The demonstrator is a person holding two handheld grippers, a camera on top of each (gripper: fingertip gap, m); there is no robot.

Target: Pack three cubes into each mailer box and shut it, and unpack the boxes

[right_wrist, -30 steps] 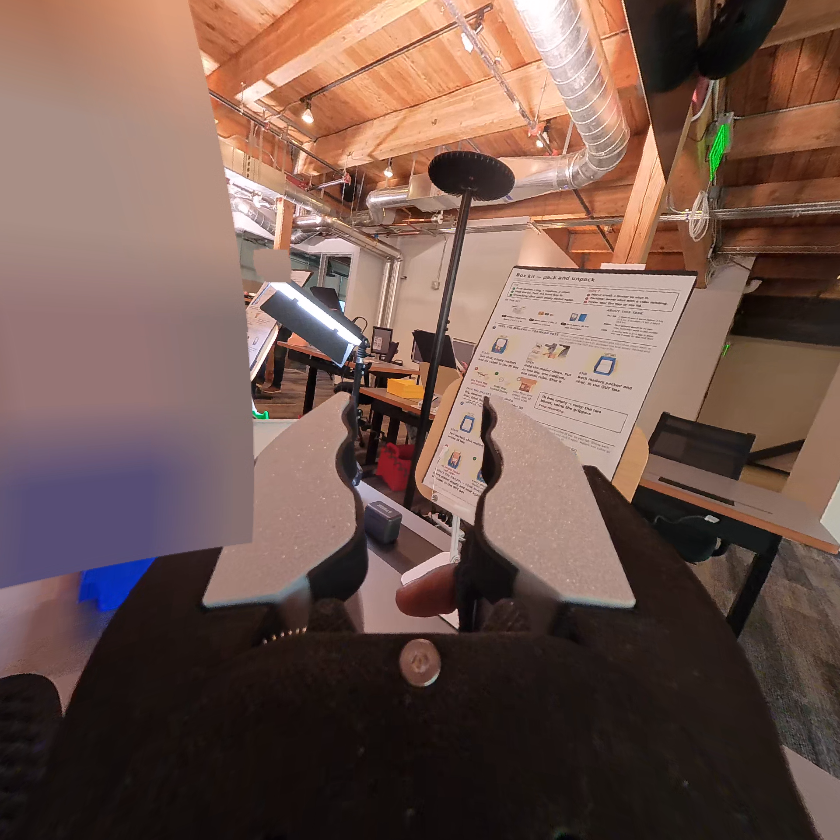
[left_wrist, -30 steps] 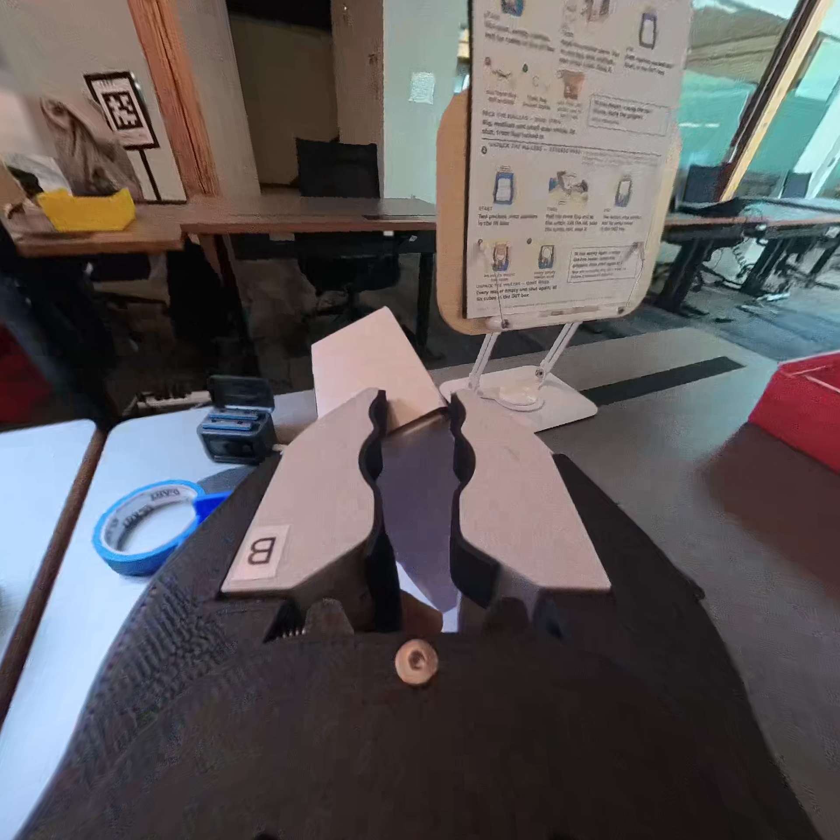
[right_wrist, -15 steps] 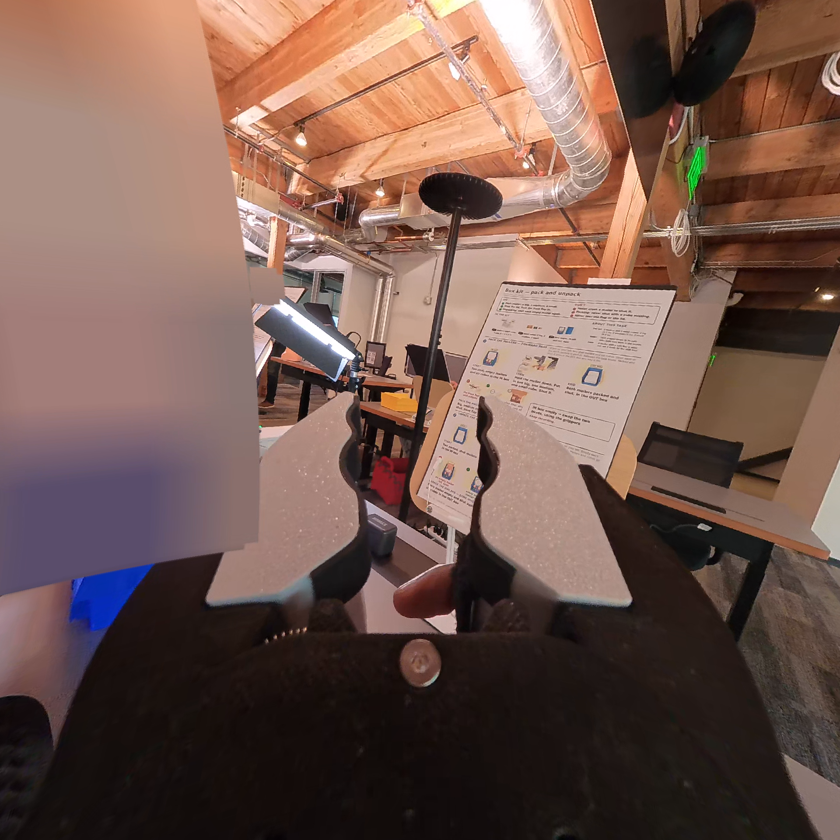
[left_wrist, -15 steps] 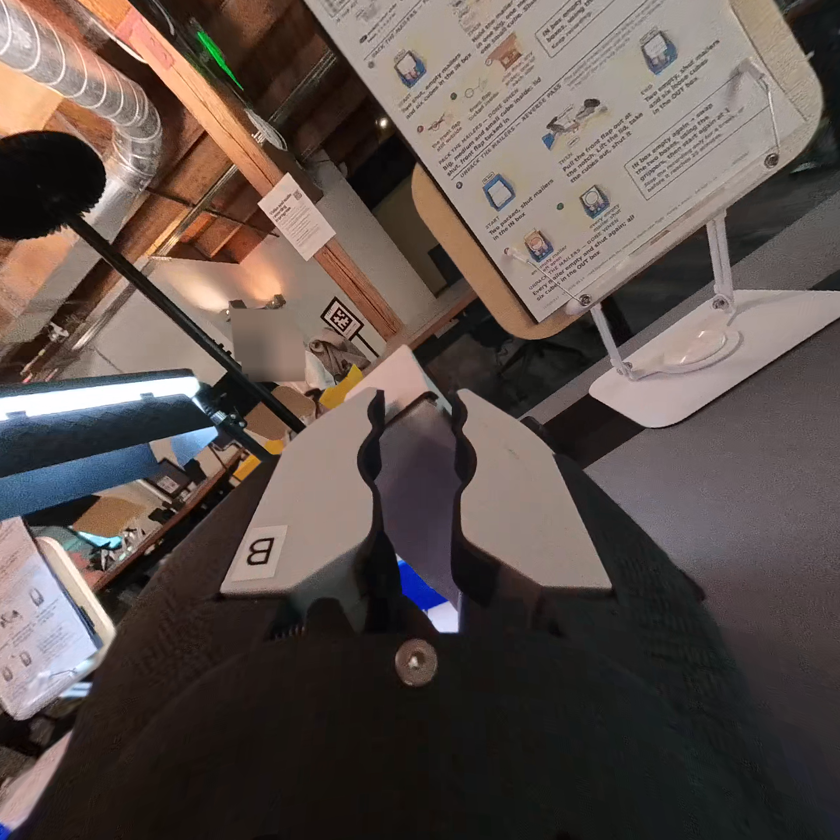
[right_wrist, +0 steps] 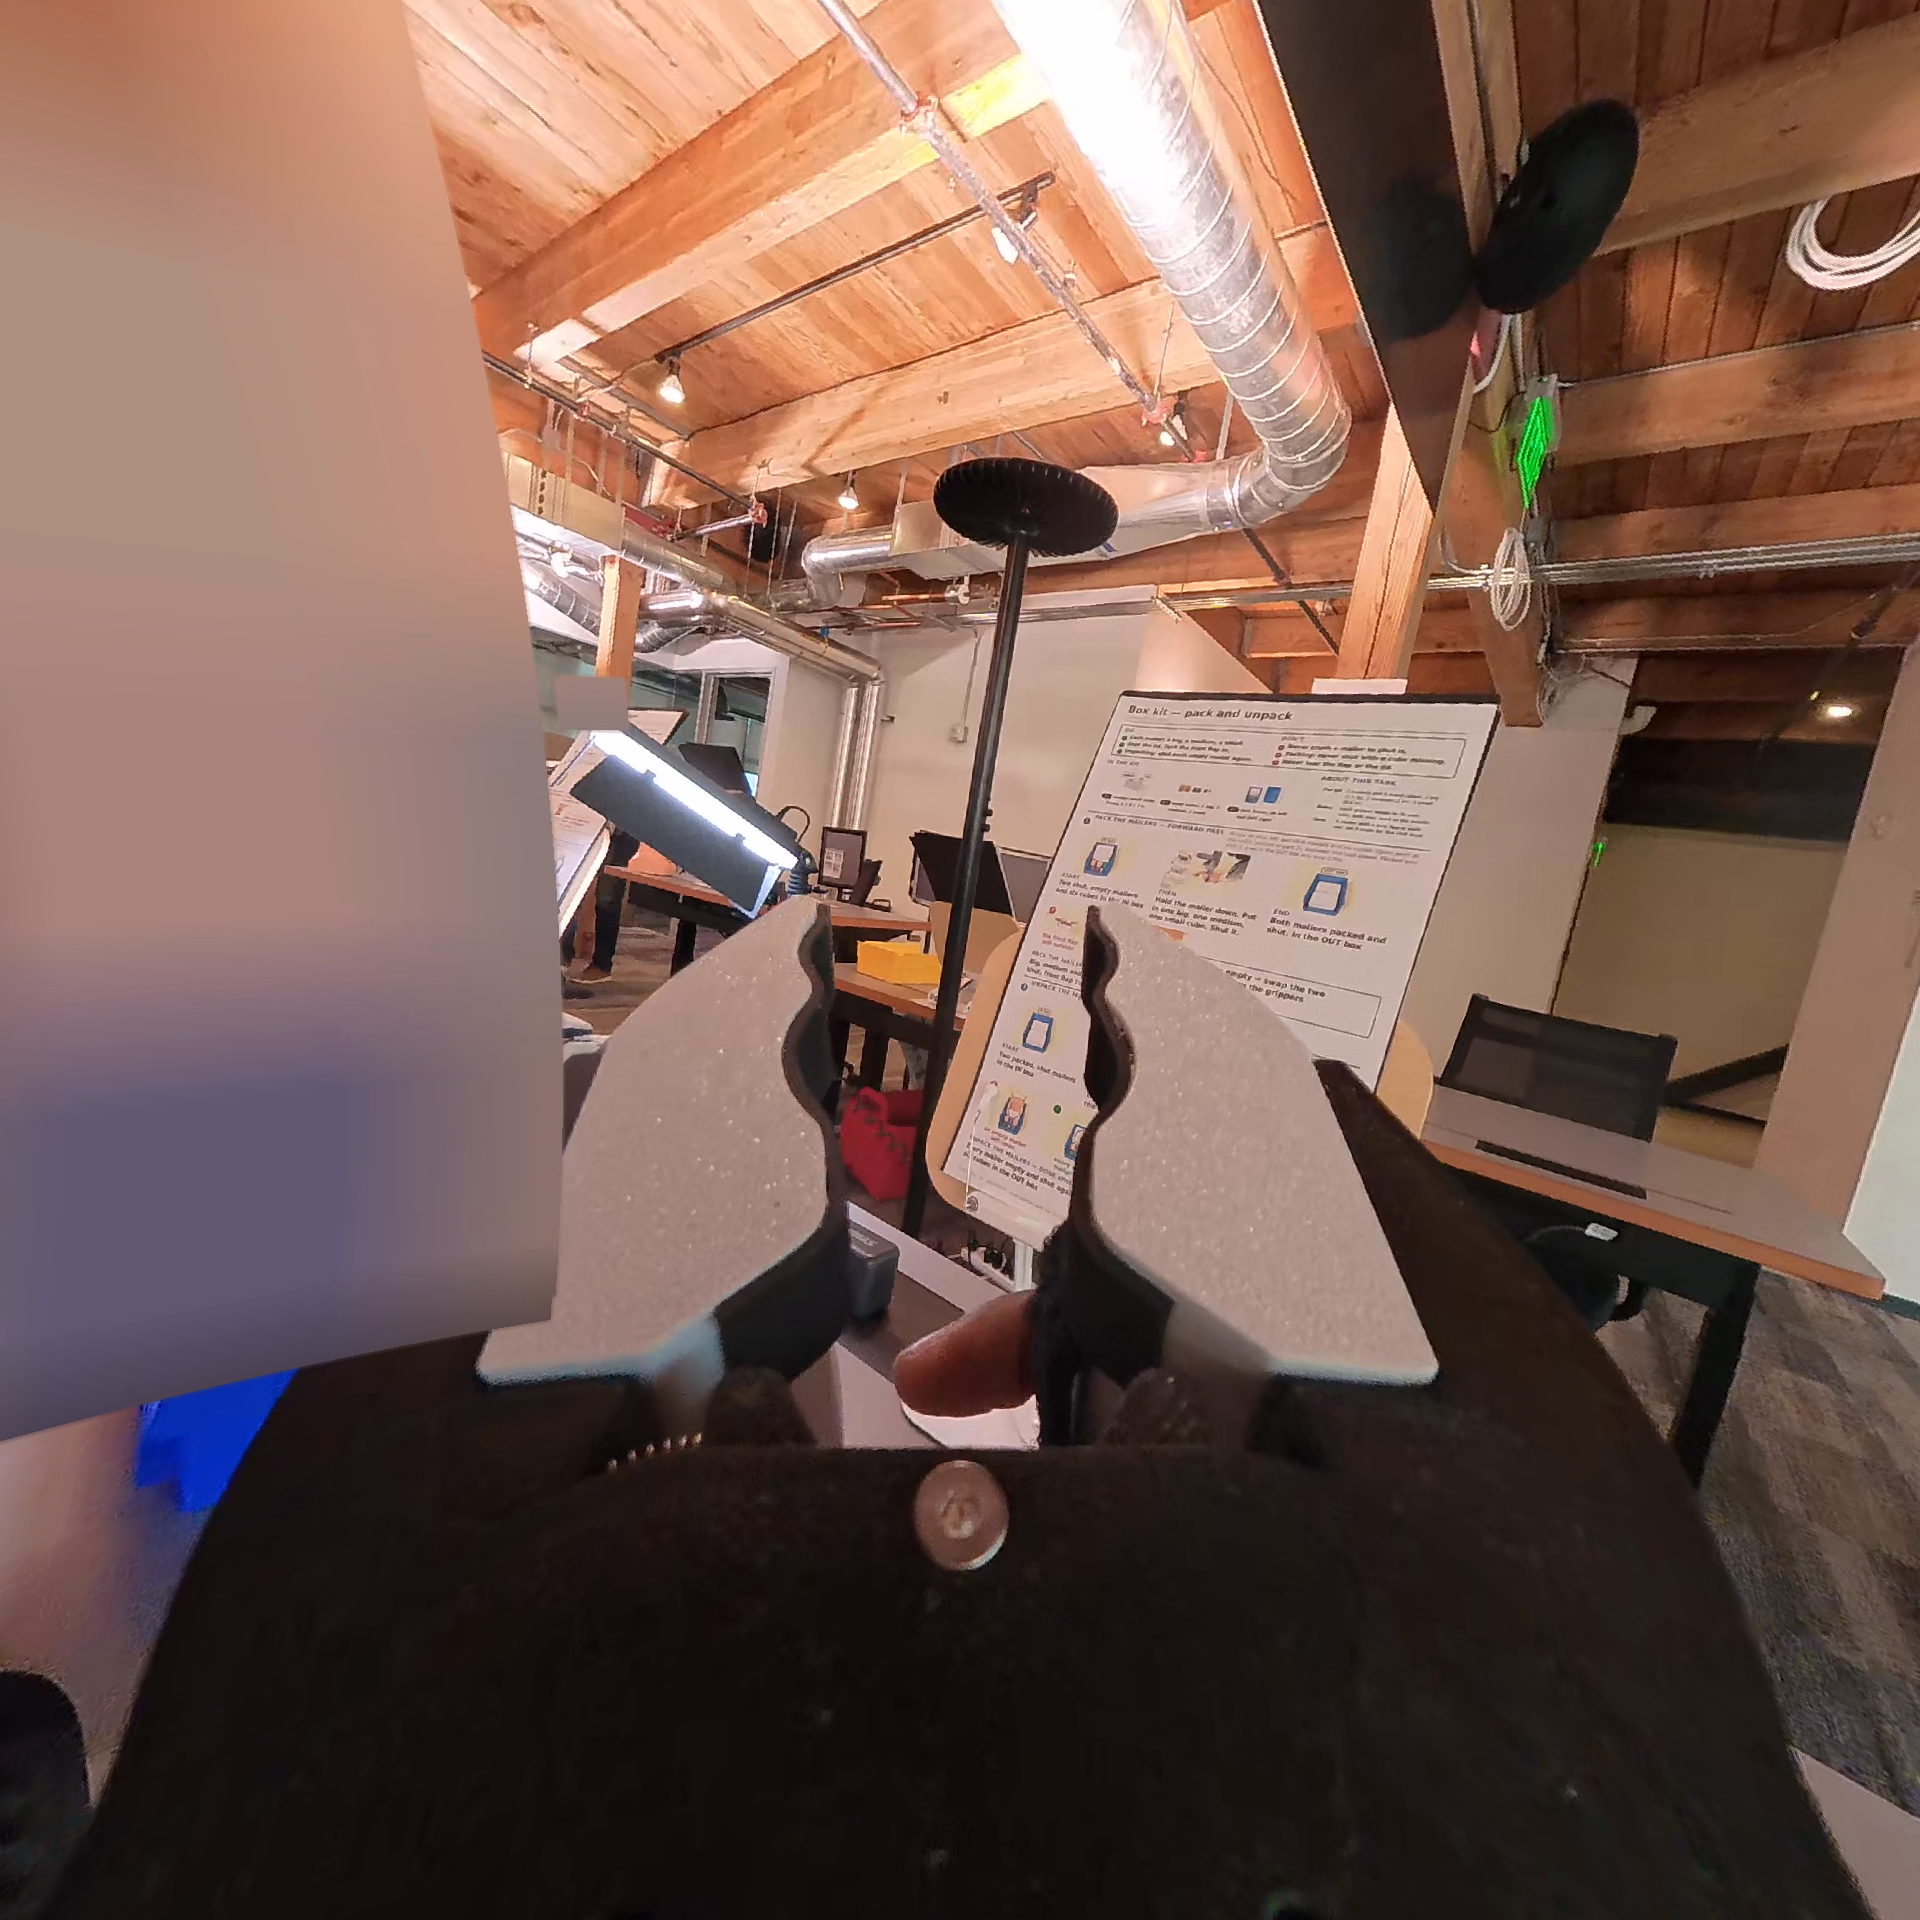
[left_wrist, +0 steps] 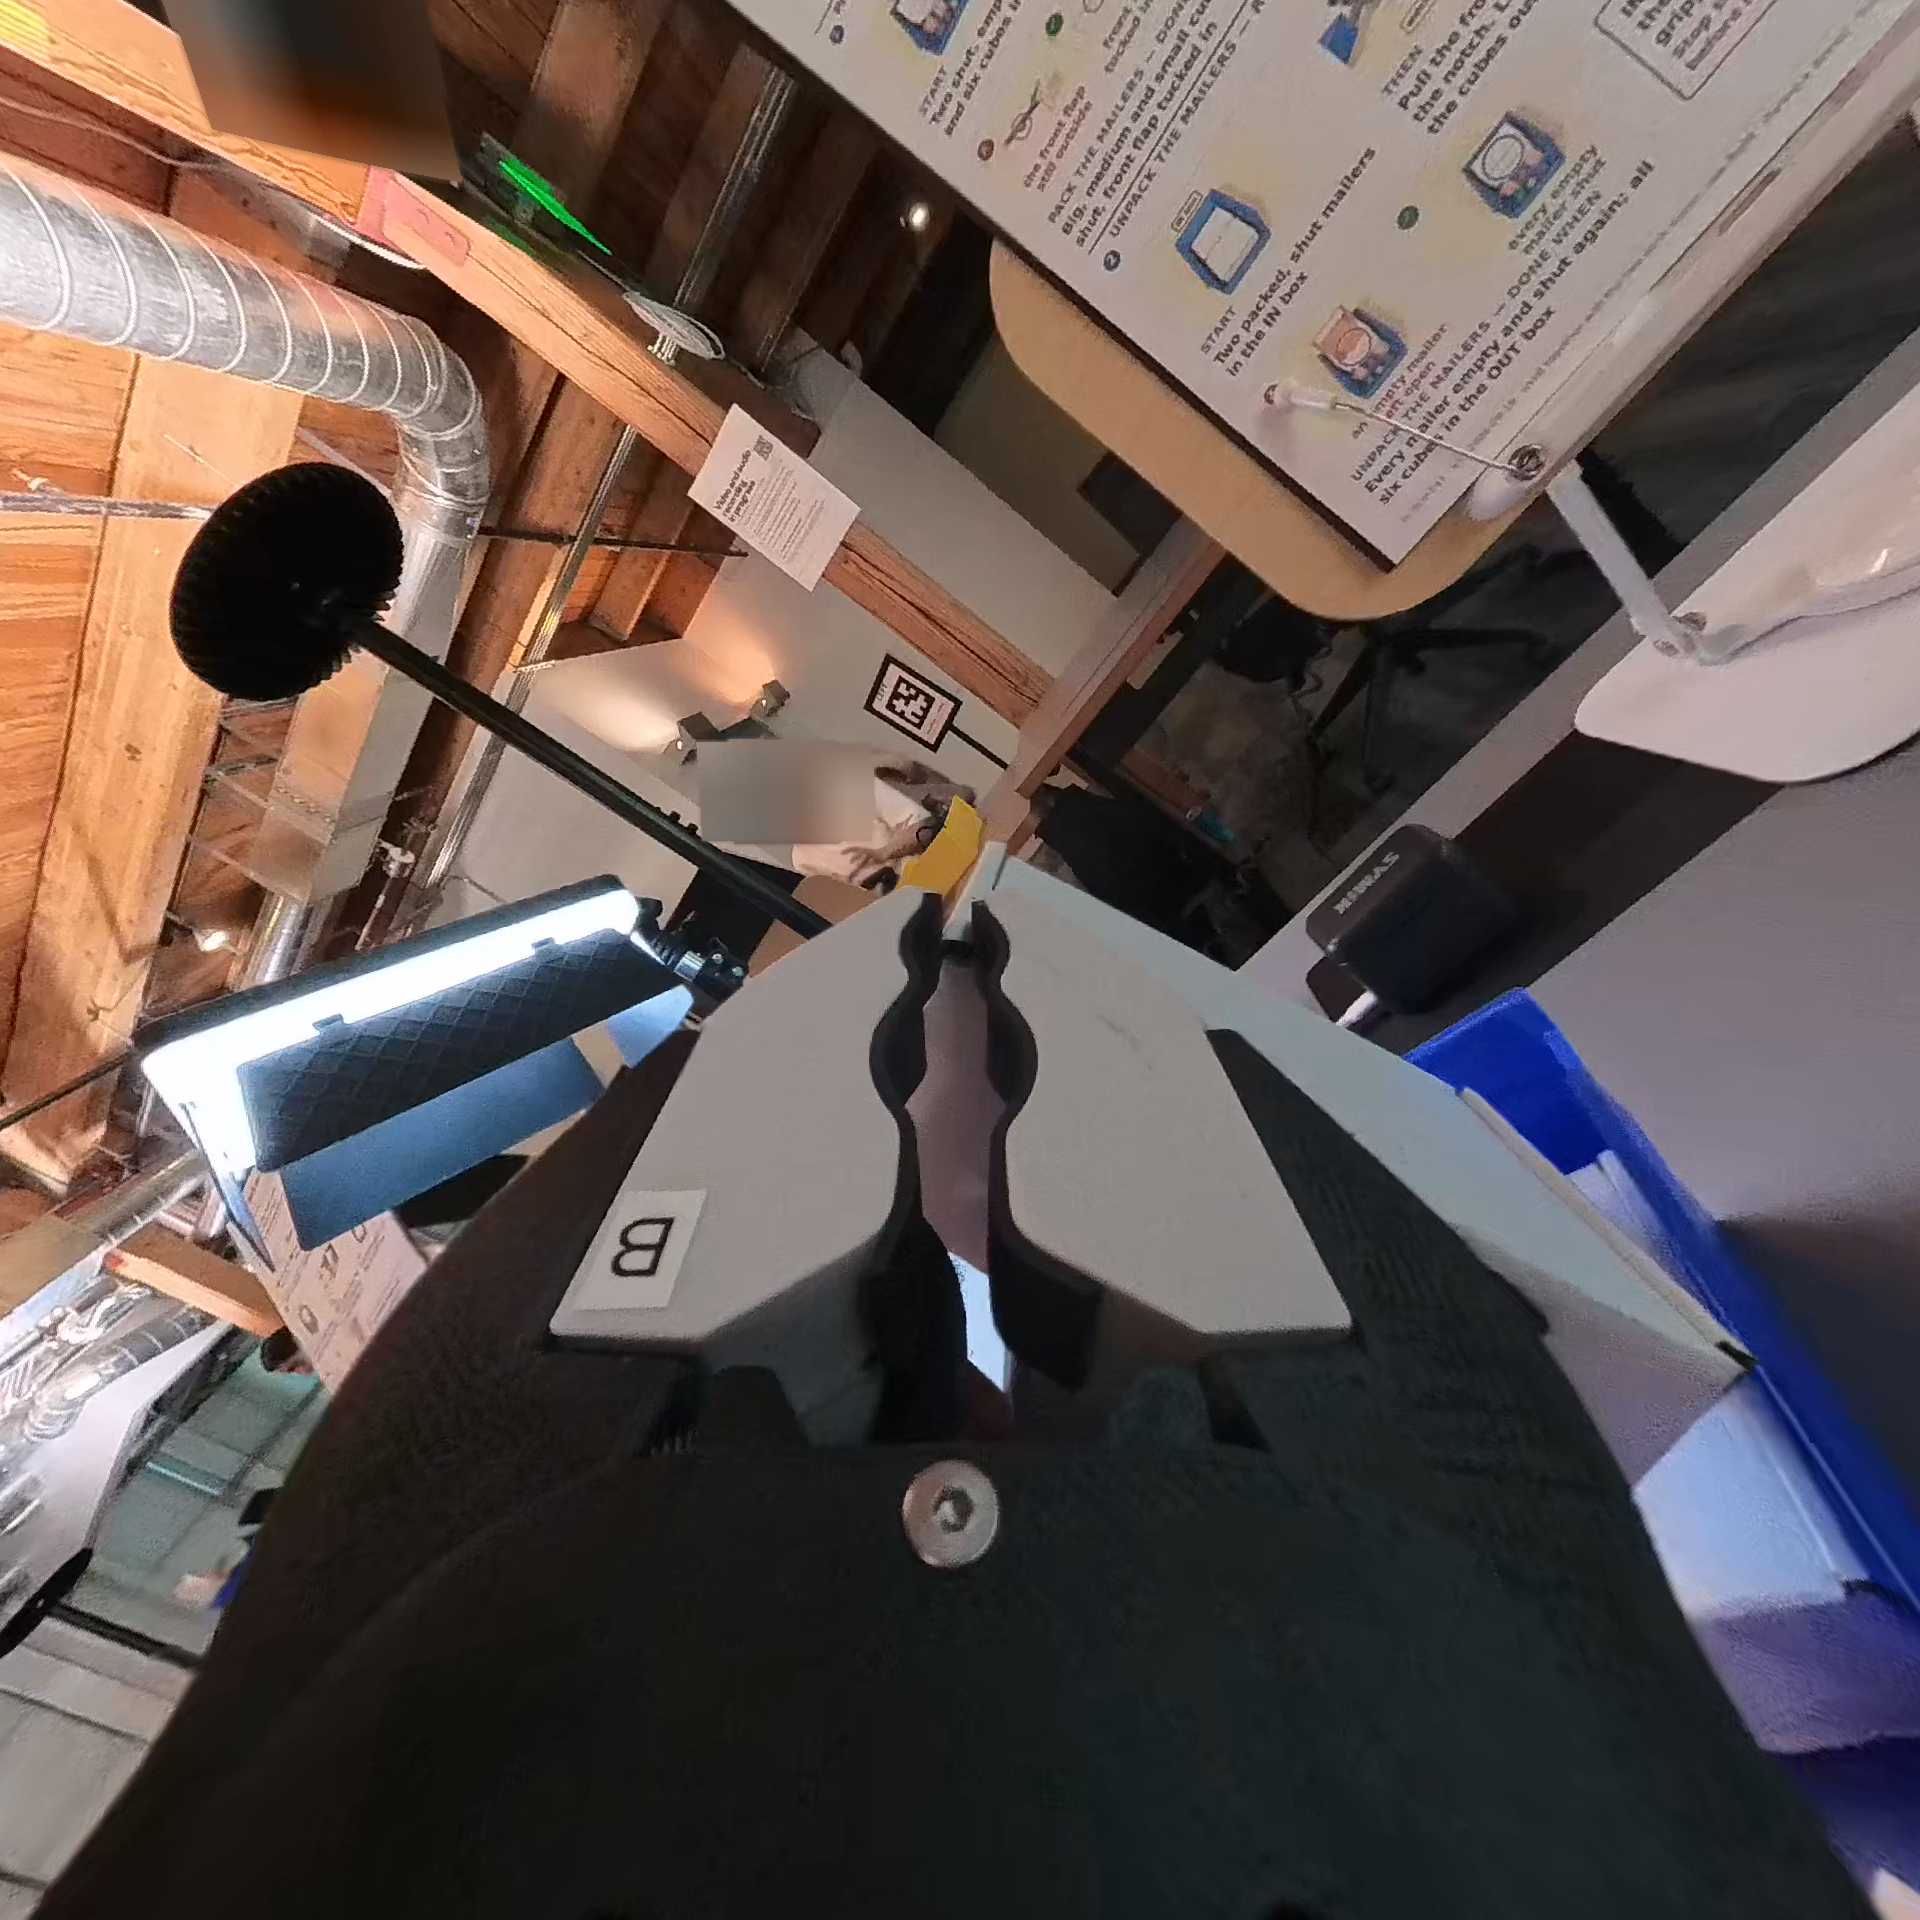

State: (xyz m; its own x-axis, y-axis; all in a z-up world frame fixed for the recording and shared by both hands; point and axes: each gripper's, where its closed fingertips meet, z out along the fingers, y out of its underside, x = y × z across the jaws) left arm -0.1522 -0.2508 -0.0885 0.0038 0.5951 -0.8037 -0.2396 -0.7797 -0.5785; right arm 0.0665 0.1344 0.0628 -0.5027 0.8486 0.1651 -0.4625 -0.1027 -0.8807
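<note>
Left tool (left_wrist: pixel 958 920) tilted hard, fingers nearly together, clamped on a white mailer box (left_wrist: pixel 1351 1122) panel; most of the box is hidden behind the tool body, running off to its right over a blue bin (left_wrist: pixel 1683 1195). Letter sticker (left_wrist: pixel 639 1247) on left finger. Right tool (right_wrist: pixel 956 920) fingers apart, empty, a fingertip (right_wrist: pixel 961 1366) showing between them. Instruction sheet (right_wrist: pixel 1236 935) on a stand ahead, lamp pole (right_wrist: pixel 977 831) partly blocking it. Cubes not seen
</note>
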